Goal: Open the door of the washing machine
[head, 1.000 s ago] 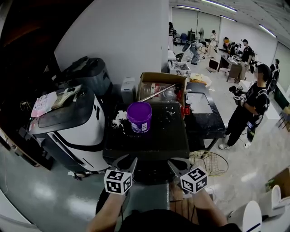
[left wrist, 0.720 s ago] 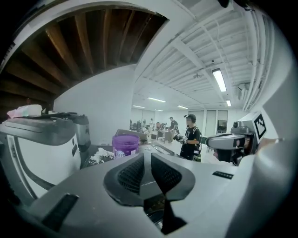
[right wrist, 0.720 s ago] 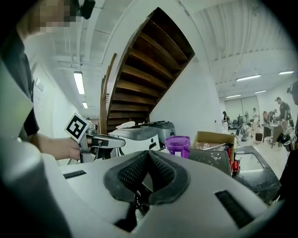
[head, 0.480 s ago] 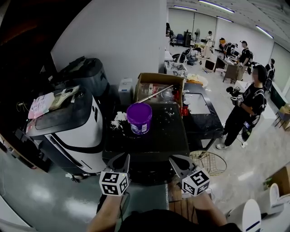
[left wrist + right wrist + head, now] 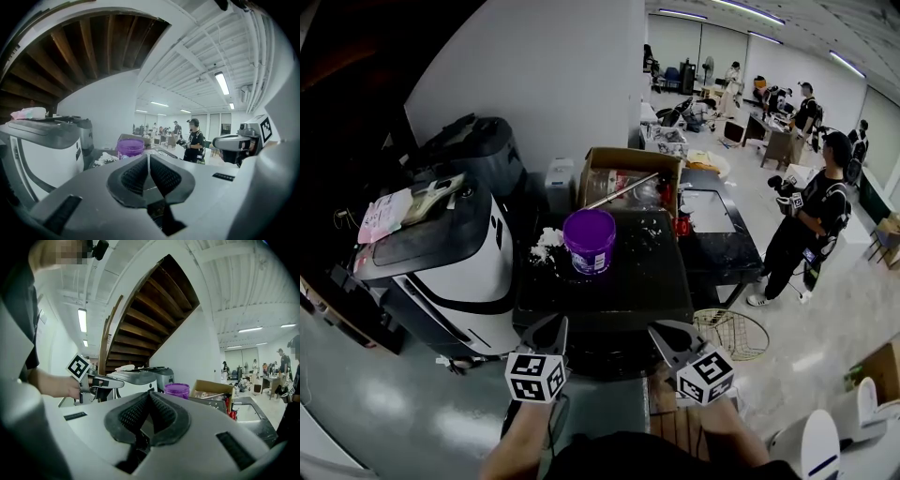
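The washing machine (image 5: 602, 292) is the black-topped cabinet in the middle of the head view; its front and door lie in shadow under the top edge, partly hidden by my hands. My left gripper (image 5: 553, 326) is shut and empty, its tips level with the near top edge on the left. My right gripper (image 5: 660, 332) is also shut and empty, at the near right corner. In the left gripper view the pads (image 5: 136, 174) meet with nothing between them. In the right gripper view the pads (image 5: 133, 414) are likewise pressed together, and the left gripper (image 5: 101, 380) shows beside it.
A purple bucket (image 5: 589, 241) and white crumbs stand on the machine's top. A white and black appliance (image 5: 450, 258) stands to the left, an open cardboard box (image 5: 633, 178) behind, a wire basket (image 5: 731, 336) on the floor at right. A person (image 5: 814, 220) stands further right.
The left gripper's jaws have come together from a parted stand. Both grippers have shifted slightly, staying at the machine's near edge.
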`<state>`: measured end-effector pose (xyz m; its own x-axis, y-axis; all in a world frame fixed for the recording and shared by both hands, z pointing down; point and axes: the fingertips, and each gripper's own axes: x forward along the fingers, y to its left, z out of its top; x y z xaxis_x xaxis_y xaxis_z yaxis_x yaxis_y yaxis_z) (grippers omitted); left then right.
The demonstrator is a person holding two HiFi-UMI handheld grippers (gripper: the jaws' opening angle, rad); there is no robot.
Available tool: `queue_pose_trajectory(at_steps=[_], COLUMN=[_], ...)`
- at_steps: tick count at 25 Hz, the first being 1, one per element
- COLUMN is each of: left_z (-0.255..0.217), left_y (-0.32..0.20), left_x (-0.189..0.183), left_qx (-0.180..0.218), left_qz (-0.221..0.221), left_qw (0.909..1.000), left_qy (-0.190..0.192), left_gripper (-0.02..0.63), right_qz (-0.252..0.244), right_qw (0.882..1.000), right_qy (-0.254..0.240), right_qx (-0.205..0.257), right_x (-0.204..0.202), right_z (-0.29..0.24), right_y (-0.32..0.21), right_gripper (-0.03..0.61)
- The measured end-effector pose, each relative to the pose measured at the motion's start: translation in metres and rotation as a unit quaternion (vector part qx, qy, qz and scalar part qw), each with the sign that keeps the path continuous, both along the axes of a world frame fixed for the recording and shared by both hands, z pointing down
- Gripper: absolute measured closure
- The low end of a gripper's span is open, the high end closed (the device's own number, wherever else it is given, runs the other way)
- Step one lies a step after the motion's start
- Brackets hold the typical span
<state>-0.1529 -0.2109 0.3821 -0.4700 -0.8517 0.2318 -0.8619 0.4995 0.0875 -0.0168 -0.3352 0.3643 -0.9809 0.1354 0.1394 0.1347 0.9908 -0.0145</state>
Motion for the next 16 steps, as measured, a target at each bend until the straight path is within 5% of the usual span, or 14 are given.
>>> queue_pose_trajectory(at_steps=[16], left_z=[0.009], left_y=[0.002], left_x=[0.004], left_qx=[-0.007], left_qz=[0.001], left_qw=[1.0000], left_qy=[0.006], left_gripper=[0.582], right_qz=[-0.008], right_qw=[1.000], right_qy=[0.002], right_qx=[-0.004], right_x=[0.004], right_z=[0.005], right_y=[0.005], right_gripper=[0.563])
